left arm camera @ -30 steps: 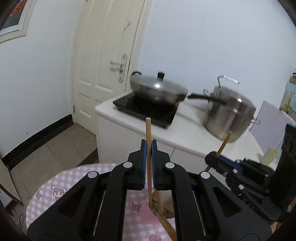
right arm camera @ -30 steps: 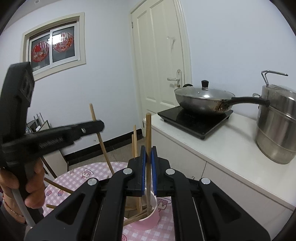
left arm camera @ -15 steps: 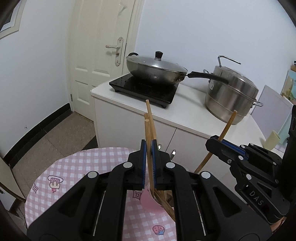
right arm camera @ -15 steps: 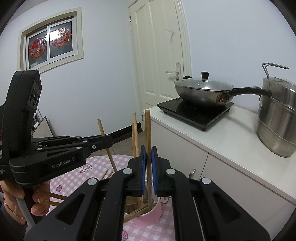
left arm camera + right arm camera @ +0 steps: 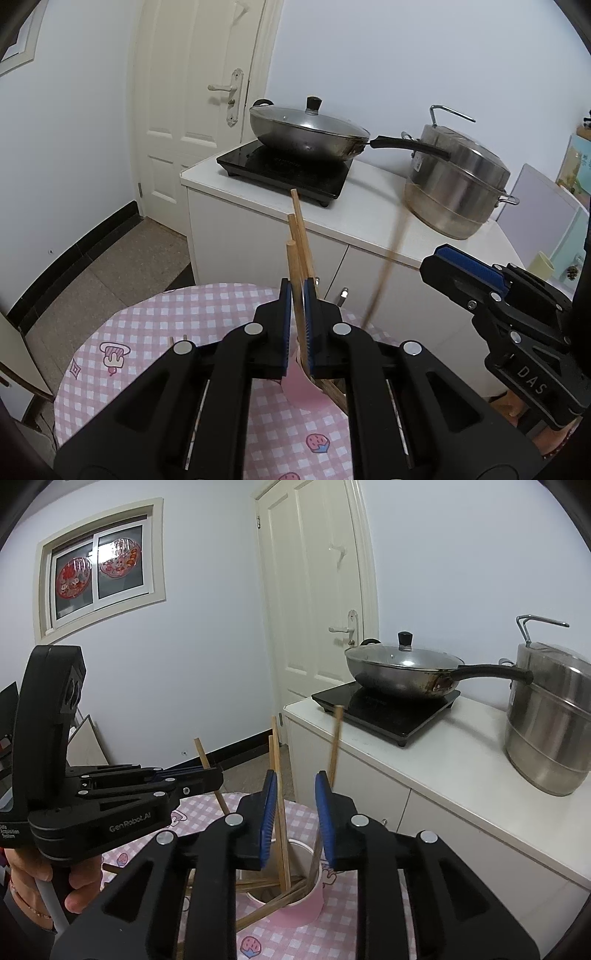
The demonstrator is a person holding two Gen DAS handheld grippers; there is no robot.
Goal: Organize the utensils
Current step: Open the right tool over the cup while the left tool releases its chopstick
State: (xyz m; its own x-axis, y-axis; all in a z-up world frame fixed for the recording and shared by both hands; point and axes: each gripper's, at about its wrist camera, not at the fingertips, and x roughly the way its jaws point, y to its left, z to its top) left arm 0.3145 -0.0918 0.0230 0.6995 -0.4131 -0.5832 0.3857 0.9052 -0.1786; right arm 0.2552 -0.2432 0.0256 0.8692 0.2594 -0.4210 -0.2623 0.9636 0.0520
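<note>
A pink paper cup (image 5: 306, 897) holding several wooden chopsticks stands on the pink checked table (image 5: 207, 805). My right gripper (image 5: 295, 779) hovers over the cup, its jaws opening. The chopstick (image 5: 335, 746) it held is blurred and slants down past its right pad toward the cup. Another chopstick standing in the cup shows in the gap, untouched. My left gripper (image 5: 298, 288) is to the left of the cup with a chopstick (image 5: 295, 266) leaning between its blue pads. Those jaws are just starting to open. The cup (image 5: 299, 384) sits under them, mostly hidden. The right gripper (image 5: 439, 258) also shows at the right.
Loose chopsticks (image 5: 110, 868) lie on the cloth near the person's hand (image 5: 77, 882). Behind the table is a white counter (image 5: 369, 206) with a hob, a lidded wok (image 5: 306, 133) and a steel pot (image 5: 454, 192). A door (image 5: 192, 110) stands to the left.
My right gripper's jaws have parted and let go of its upright chopstick, which now tips and blurs toward the cup. The left gripper's chopstick has gone from upright to leaning.
</note>
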